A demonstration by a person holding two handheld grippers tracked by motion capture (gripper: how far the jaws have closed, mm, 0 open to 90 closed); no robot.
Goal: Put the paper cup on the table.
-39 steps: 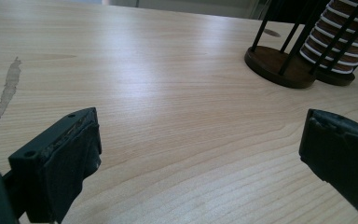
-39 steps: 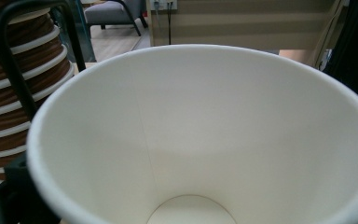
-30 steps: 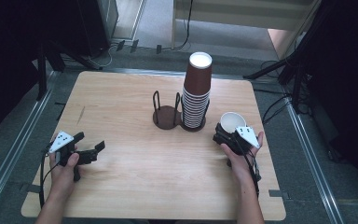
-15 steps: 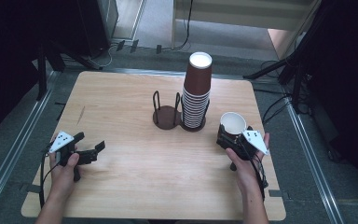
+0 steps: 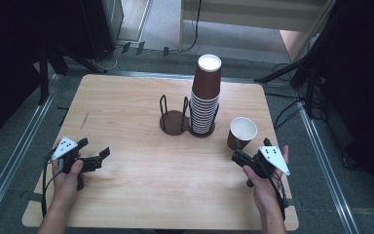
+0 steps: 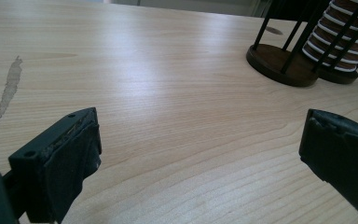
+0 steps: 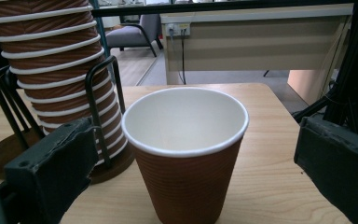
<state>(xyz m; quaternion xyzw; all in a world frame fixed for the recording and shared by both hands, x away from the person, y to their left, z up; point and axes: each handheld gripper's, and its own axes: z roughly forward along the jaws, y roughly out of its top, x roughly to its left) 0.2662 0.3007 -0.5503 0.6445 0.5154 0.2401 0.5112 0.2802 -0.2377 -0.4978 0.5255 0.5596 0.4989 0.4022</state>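
Note:
A single brown paper cup (image 5: 242,131) with a white inside stands upright on the table's right side, next to a tall stack of the same cups (image 5: 207,92) in a black wire holder (image 5: 174,122). My right gripper (image 5: 241,157) is open just behind the cup on the person's side, apart from it. In the right gripper view the cup (image 7: 186,154) stands ahead of the wide-apart jaws of the right gripper (image 7: 198,161), with the stack (image 7: 56,70) to its left. My left gripper (image 5: 100,157) rests open near the table's left front, holding nothing. The left gripper (image 6: 200,154) has bare wood between its jaws.
The holder's left ring has a bare round base (image 6: 279,63). A grey scuff (image 6: 9,88) marks the light wooden table (image 5: 126,102). Dark stands and cables surround the table, with a metal rail (image 5: 321,146) along the right side.
The right gripper has drawn back from the single cup toward the person, leaving it standing on the table. The left gripper has stayed where it was.

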